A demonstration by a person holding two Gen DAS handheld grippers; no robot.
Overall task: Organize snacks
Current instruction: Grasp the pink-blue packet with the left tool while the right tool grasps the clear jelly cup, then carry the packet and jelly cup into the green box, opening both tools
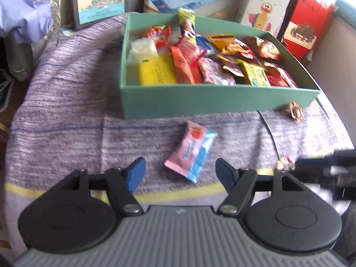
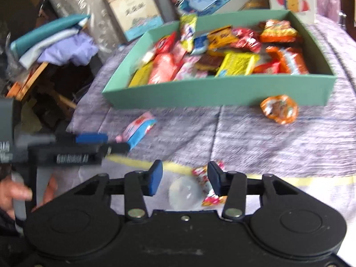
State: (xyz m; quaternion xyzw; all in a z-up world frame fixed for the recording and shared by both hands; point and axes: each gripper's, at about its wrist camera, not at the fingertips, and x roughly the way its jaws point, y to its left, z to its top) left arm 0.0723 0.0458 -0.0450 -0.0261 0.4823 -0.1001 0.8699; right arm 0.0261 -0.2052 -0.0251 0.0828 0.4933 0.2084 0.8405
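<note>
A pink and blue snack packet (image 1: 191, 151) lies on the purple towel in front of the green box (image 1: 200, 99), which holds several snacks. My left gripper (image 1: 180, 173) is open just short of it, a pad on either side of its near end, neither touching. My right gripper (image 2: 184, 178) stands open around a small red and white candy with a clear round part (image 2: 207, 187), which rests against the right pad. The same candy (image 1: 284, 163) shows beside the right gripper (image 1: 327, 171) in the left wrist view. An orange wrapped snack (image 2: 280, 109) lies loose by the box's front wall (image 2: 200, 93).
Boxes and a framed card (image 1: 100, 0) stand behind the green box. Folded cloths (image 2: 57, 42) sit off the towel to the left. A yellow stripe (image 1: 178, 194) runs along the towel's near edge. A hand (image 2: 15, 195) holds the left gripper (image 2: 89, 144).
</note>
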